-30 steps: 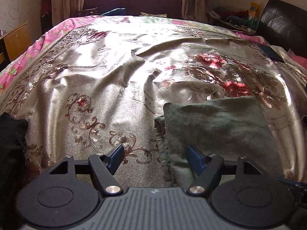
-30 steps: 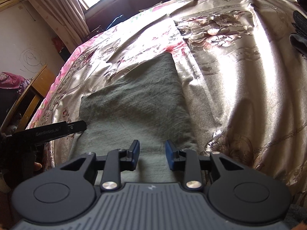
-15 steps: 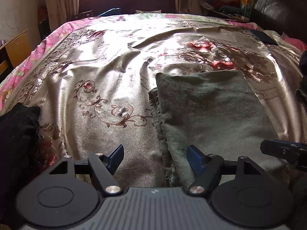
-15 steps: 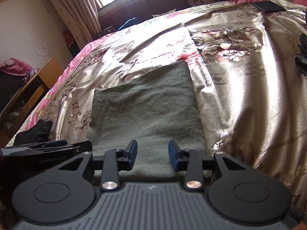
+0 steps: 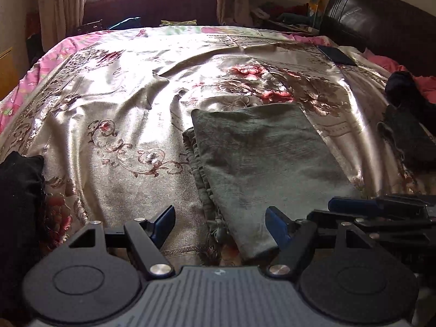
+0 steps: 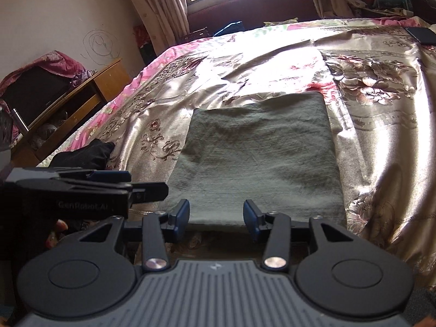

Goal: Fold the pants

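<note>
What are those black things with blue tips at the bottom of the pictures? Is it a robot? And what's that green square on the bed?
It isn't a robot. A person holds a tool in each hand, called a gripper, with two blue-tipped fingers that pinch like tongs. Each carries a small camera looking forward along its fingers, so one picture comes from the left gripper and the other from the right gripper. Both are open and hold nothing. The green square is a pair of folded pants lying flat on the shiny flowered bedspread. A black garment lies at the left edge of the bed, and a dark phone rests near the headboard.
</note>
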`<state>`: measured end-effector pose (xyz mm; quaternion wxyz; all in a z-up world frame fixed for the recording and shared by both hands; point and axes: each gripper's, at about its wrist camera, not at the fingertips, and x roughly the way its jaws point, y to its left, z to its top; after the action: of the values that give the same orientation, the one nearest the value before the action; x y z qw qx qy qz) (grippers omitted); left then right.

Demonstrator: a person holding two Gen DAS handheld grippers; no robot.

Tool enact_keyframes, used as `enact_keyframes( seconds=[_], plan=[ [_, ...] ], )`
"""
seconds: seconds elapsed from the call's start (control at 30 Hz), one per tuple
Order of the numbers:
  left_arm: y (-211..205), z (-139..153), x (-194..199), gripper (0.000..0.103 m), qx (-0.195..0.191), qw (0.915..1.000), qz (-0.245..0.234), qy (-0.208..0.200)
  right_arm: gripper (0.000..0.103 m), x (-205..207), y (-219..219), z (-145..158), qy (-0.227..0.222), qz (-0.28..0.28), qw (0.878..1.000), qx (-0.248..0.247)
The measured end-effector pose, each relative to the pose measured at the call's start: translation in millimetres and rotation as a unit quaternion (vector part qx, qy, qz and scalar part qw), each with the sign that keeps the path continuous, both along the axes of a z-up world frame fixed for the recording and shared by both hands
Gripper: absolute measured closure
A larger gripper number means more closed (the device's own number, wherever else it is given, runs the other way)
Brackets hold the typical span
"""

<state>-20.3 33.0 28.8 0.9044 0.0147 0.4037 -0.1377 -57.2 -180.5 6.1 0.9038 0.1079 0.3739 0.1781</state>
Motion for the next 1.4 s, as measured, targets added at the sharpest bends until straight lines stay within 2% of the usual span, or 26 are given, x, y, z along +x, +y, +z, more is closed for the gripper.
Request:
enact_keyframes(
  seconds=[0.07,0.17,0.3,0.33,0.37,0.4,0.43,0.47,0.53,0.63,0.7,0.73,0.77,0.83,0.87,0.9,0.93,0.97,1.03,1.13,1.2,1.23,1.27,1.3,1.33,1.4],
  plan=[
    [9.3,5.6,25.7,0.017,-0.011,0.9999,0.009,-0.003,0.058,-6.0,11.1,2.6,-0.015,0.016,1.000,-0.023],
    [10.7,5.3,56.3,0.017,-0.037,0.9993,-0.009,0.003,0.057,-10.8,34.2,5.4,-0.037,0.049,0.997,-0.049],
    [-2.2,-18.0,94.0,0.018,-0.021,0.9994,-0.015,0.025,0.054,-9.4,69.6,-7.7,-0.063,0.083,0.986,-0.130],
    [-4.3,-24.1,100.8,0.018,-0.016,0.9993,-0.015,0.030,0.058,-7.1,77.8,-14.5,-0.070,0.080,0.981,-0.164],
    [-6.1,-30.8,107.3,0.022,-0.008,0.9993,-0.015,0.032,0.070,-3.2,81.8,-19.0,-0.067,0.076,0.977,-0.186],
    [-7.6,-35.5,112.3,0.035,-0.004,0.9993,-0.016,0.034,0.085,0.5,83.3,-21.3,-0.062,0.071,0.976,-0.196],
    [-7.5,-37.5,117.1,0.045,-0.010,0.9991,-0.019,0.037,0.100,7.0,79.7,-21.1,-0.047,0.066,0.979,-0.186],
    [-7.1,-35.6,121.0,0.050,-0.018,0.9990,-0.024,0.034,0.103,11.4,74.5,-17.3,-0.040,0.060,0.984,-0.164],
    [-6.9,-27.5,125.0,0.065,-0.021,0.9992,-0.028,0.021,0.103,15.5,69.3,-5.1,-0.045,0.049,0.989,-0.134],
    [-3.9,-15.2,133.0,0.070,-0.017,0.9994,-0.030,-0.001,0.103,17.4,73.9,10.7,-0.072,0.049,0.990,-0.113],
    [-1.4,-18.2,141.4,0.070,-0.014,0.9995,-0.028,0.004,0.103,22.2,81.9,6.7,-0.072,0.053,0.990,-0.112],
    [1.3,-23.4,145.0,0.070,-0.012,0.9996,-0.023,0.015,0.103,23.9,82.6,3.5,-0.067,0.049,0.990,-0.115],
    [4.9,-25.7,144.7,0.070,-0.019,0.9994,-0.019,0.023,0.098,23.6,79.7,2.1,-0.057,0.045,0.991,-0.113],
    [18.3,-26.8,138.9,0.070,-0.067,0.9965,-0.018,0.047,0.092,17.5,73.8,3.0,-0.046,0.046,0.992,-0.112],
    [23.2,-26.0,134.3,0.069,-0.081,0.9952,-0.017,0.052,0.081,13.0,73.1,3.6,-0.042,0.049,0.991,-0.113],
    [26.1,-24.9,129.8,0.065,-0.083,0.9951,-0.015,0.052,0.075,7.4,73.7,4.0,-0.042,0.053,0.991,-0.112],
    [26.9,-23.9,125.2,0.057,-0.077,0.9956,-0.016,0.050,0.062,2.4,76.0,3.8,-0.043,0.060,0.991,-0.110],
    [27.0,-23.4,121.6,0.052,-0.077,0.9954,-0.020,0.053,0.057,-1.7,80.7,2.8,-0.045,0.069,0.990,-0.112],
    [25.3,-25.2,119.1,0.041,-0.084,0.9943,-0.026,0.060,0.057,-6.9,92.6,-2.4,-0.051,0.084,0.986,-0.133],
    [15.9,-34.3,123.3,0.038,-0.063,0.9949,-0.030,0.072,0.057,-6.8,108.5,-14.1,-0.069,0.088,0.973,-0.200],
    [11.6,-41.6,127.4,0.039,-0.058,0.9946,-0.031,0.080,0.064,-5.5,112.5,-21.4,-0.076,0.083,0.964,-0.240],
    [10.3,-42.5,128.6,0.043,-0.058,0.9948,-0.034,0.076,0.089,-3.0,110.0,-22.4,-0.067,0.076,0.965,-0.242],
    [8.9,-40.6,129.4,0.049,-0.061,0.9947,-0.042,0.071,0.099,0.2,105.4,-20.2,-0.052,0.065,0.970,-0.227],
    [7.6,-37.4,130.3,0.062,-0.064,0.9944,-0.049,0.068,0.099,2.1,101.2,-16.6,-0.045,0.057,0.975,-0.211],
    [5.8,-32.4,130.9,0.068,-0.063,0.9945,-0.055,0.062,0.099,5.5,95.9,-10.0,-0.043,0.051,0.979,-0.194],
    [2.0,-23.1,131.5,0.073,-0.049,0.9957,-0.066,0.041,0.099,8.1,93.7,2.4,-0.053,0.042,0.982,-0.177]
  ],
)
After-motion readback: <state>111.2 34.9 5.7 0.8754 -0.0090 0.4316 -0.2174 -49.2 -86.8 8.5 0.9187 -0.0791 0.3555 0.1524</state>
